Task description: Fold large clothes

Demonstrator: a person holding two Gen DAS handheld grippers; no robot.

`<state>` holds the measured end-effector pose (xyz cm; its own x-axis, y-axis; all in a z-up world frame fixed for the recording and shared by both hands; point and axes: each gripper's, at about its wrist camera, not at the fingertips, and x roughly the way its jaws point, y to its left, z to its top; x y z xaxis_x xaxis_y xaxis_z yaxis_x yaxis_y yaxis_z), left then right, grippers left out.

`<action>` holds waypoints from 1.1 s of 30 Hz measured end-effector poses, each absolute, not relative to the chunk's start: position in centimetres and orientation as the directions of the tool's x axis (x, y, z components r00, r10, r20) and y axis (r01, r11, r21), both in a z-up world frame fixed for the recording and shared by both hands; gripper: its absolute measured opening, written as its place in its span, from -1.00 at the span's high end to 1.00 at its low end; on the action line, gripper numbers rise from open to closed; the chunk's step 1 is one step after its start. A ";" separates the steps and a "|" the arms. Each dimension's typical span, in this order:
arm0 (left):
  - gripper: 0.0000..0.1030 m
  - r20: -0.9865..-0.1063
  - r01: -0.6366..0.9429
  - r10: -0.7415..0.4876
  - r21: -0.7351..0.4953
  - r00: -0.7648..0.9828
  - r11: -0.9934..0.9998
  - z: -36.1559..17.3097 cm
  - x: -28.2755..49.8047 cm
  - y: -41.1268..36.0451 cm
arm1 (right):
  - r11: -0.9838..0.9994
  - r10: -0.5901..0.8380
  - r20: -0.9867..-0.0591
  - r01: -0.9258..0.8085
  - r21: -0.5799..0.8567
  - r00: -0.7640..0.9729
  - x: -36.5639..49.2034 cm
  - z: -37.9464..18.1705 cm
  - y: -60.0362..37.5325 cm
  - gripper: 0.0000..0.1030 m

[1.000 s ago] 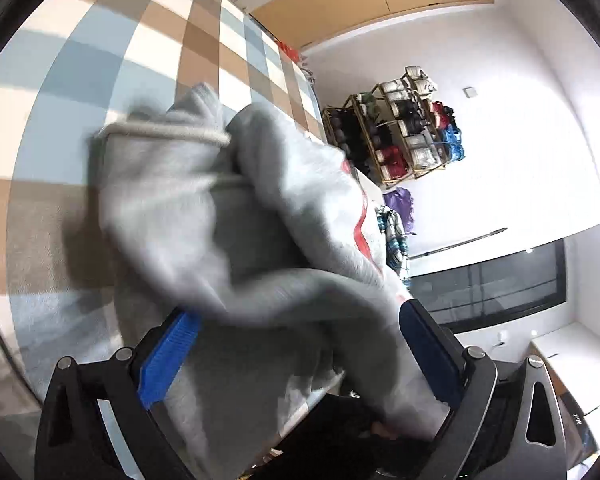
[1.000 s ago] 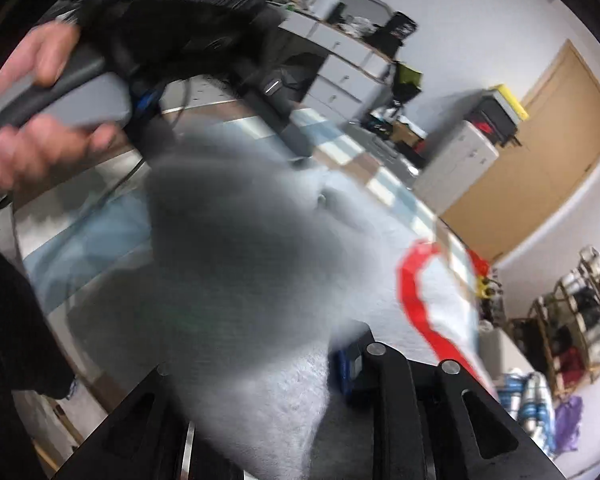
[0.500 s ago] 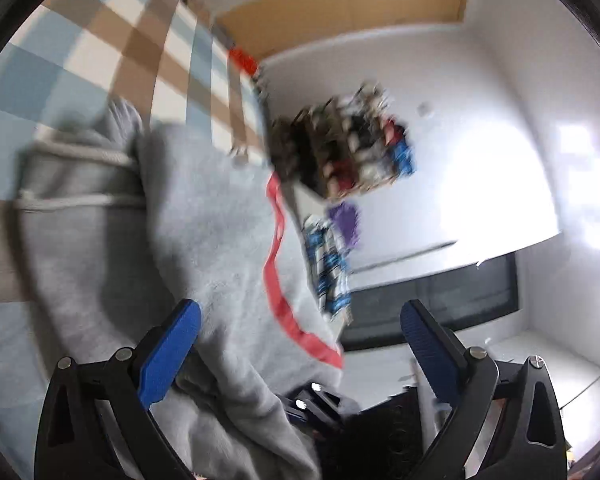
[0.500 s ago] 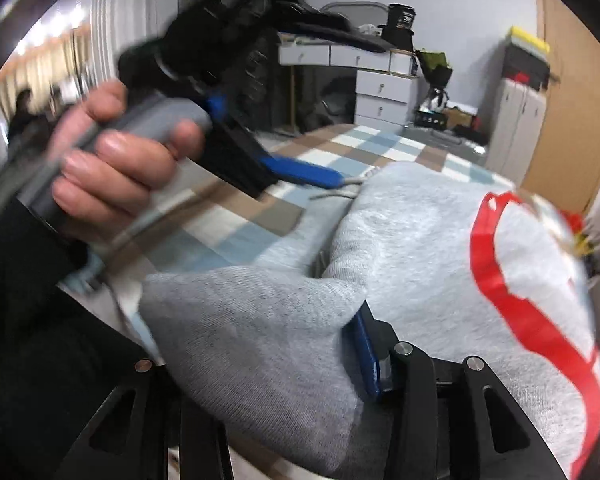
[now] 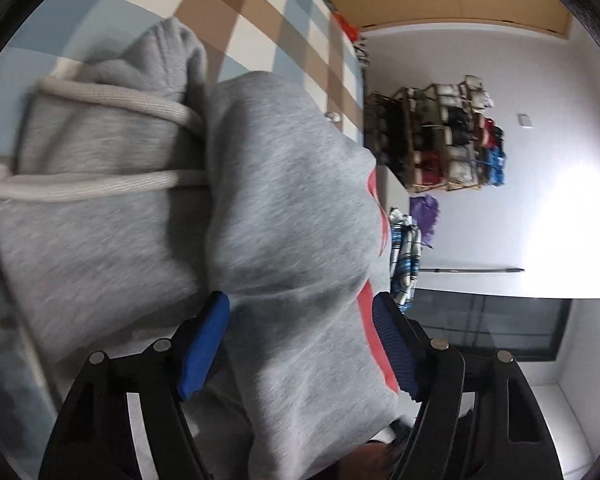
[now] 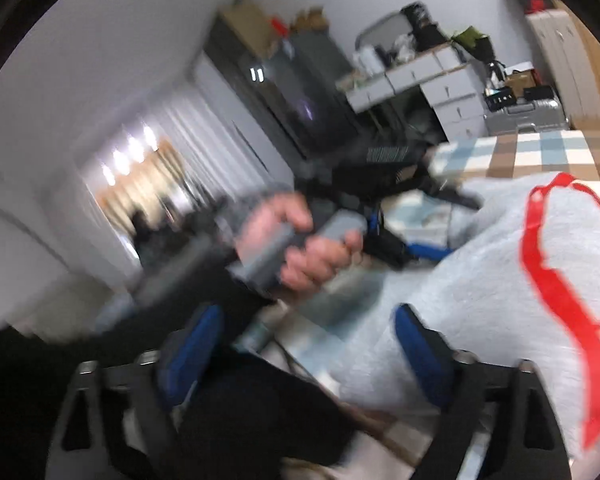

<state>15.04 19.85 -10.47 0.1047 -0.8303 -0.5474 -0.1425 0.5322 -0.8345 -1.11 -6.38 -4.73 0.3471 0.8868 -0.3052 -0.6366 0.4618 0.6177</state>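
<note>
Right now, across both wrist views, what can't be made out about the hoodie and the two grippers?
- Left wrist view: whether the left gripper pads press the grey hoodie fold between them; fabric covers the contact.
- Left wrist view: the hoodie's near edge, cut off by the frame bottom.
- Right wrist view: the person's hand and its grip, motion-blurred.
- Right wrist view: the red print, partly past the edge; the right gripper stands open, empty.

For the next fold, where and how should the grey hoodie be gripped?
Probably the thick folded edge of the grey hoodie lying between the left gripper's closing blue pads, approached from the near side. The roll bulges there, and the drawstrings stay clear.
</note>
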 end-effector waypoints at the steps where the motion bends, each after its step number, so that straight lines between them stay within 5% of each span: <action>1: -0.46 -0.562 -0.140 -0.821 -0.825 0.100 0.548 -10.6 14.8 19.8 | 0.453 0.889 -0.264 -0.633 0.628 0.375 -1.3 -4.2 -8.2 -0.96; 2: -0.61 -0.580 -0.142 -0.809 -0.813 0.096 0.565 -10.7 14.7 19.7 | 0.464 0.879 -0.240 -0.625 0.628 0.412 -1.4 -3.8 -9.8 -0.96; 6: -0.63 -0.597 -0.157 -0.799 -0.798 0.075 0.582 -11.0 14.0 19.3 | 0.576 0.764 -0.276 -0.423 0.700 0.584 0.2 -5.3 -16.3 -1.00; 9: -0.63 -0.572 -0.139 -0.820 -0.814 0.027 0.563 -11.9 14.0 18.2 | 0.526 0.784 -0.326 -0.287 0.800 0.529 2.5 -8.5 -17.4 -1.00; 15: -0.63 -0.528 -0.149 -0.845 -0.832 -0.081 0.534 -13.9 13.8 15.6 | 0.519 0.824 -0.357 -0.332 0.788 0.441 2.6 -8.6 -14.4 -1.00; 21: -0.61 -0.473 -0.092 -0.881 -0.877 0.006 0.471 -12.4 13.5 16.9 | 0.415 0.875 -0.287 -0.300 0.859 0.390 3.8 -9.7 -15.4 -1.00; 26: -0.01 -0.495 -0.011 -0.864 -0.868 0.086 0.496 -10.1 13.4 18.1 | 0.362 0.899 -0.251 -0.288 0.887 0.358 4.5 -10.5 -15.2 -1.00; 33: 0.39 -0.483 0.024 -0.864 -0.871 0.139 0.491 -8.4 14.6 21.7 | 0.433 0.900 -0.392 -0.286 0.855 0.191 7.9 -9.6 -10.6 -1.00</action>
<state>14.59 21.65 -8.39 0.1390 -0.8644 -0.4832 0.0244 0.4908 -0.8709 7.87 -10.61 -9.56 0.1907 0.9002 -0.3916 -0.2858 0.4326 0.8551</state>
